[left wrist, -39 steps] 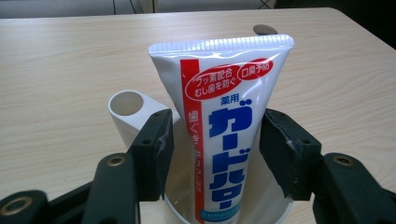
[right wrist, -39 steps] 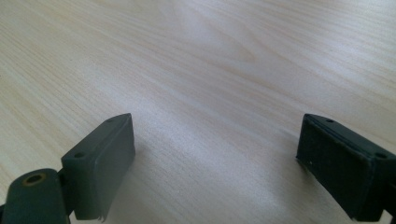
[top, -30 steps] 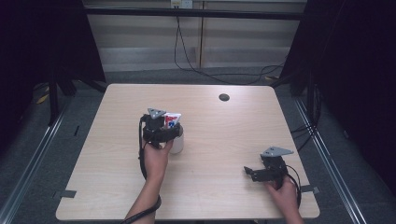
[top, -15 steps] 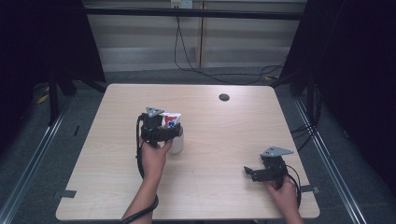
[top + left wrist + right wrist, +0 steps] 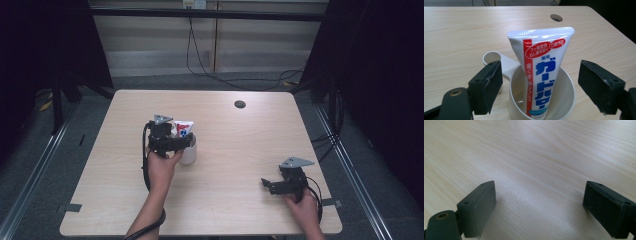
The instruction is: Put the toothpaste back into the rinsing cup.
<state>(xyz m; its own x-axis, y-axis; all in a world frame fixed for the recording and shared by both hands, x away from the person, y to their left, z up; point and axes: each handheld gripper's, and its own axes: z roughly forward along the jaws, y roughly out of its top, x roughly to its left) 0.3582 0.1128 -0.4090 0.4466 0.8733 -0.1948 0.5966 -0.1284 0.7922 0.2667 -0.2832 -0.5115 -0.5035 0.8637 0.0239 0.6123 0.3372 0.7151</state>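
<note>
One tube [image 5: 541,72] between left tool [image 5: 540,85] jaws

toothpaste tube [image 5: 544,72], blue "ガードハロー", "薬用", "口臭予防"

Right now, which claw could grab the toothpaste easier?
The left claw, probably. Its open jaws already sit on either side of the toothpaste standing in the white cup. The right claw is open too, but far off over bare table.
</note>
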